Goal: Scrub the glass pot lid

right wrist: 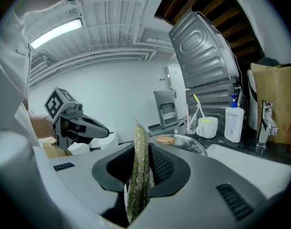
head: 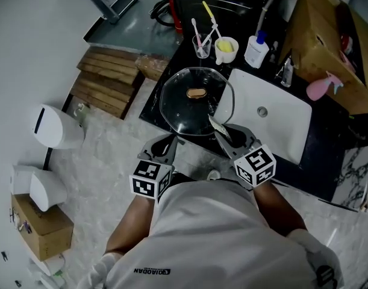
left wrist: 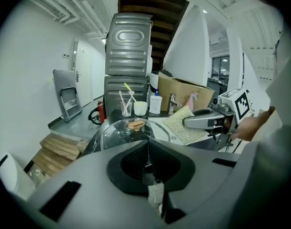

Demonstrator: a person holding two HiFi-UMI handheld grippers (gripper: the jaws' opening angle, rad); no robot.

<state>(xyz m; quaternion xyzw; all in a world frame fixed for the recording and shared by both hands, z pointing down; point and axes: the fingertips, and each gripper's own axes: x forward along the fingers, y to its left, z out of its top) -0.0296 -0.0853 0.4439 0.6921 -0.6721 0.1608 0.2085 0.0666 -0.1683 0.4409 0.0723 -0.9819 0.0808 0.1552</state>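
The left tongs (left wrist: 147, 149) are pinched shut on the near rim of the glass pot lid (head: 184, 110), which is over the desk (head: 152, 108) just beside the sink (head: 289, 128). The right tongs (right wrist: 140, 151) clamp a scouring pad (right wrist: 137, 175) edge-on. Best to turn the pad flat against the glass and work round the knob (head: 197, 93), keeping the rim grip firm (glass probably slips).

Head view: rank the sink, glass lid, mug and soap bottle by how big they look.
1. sink
2. glass lid, slightly smaller
3. mug and soap bottle: about alike, so unranked
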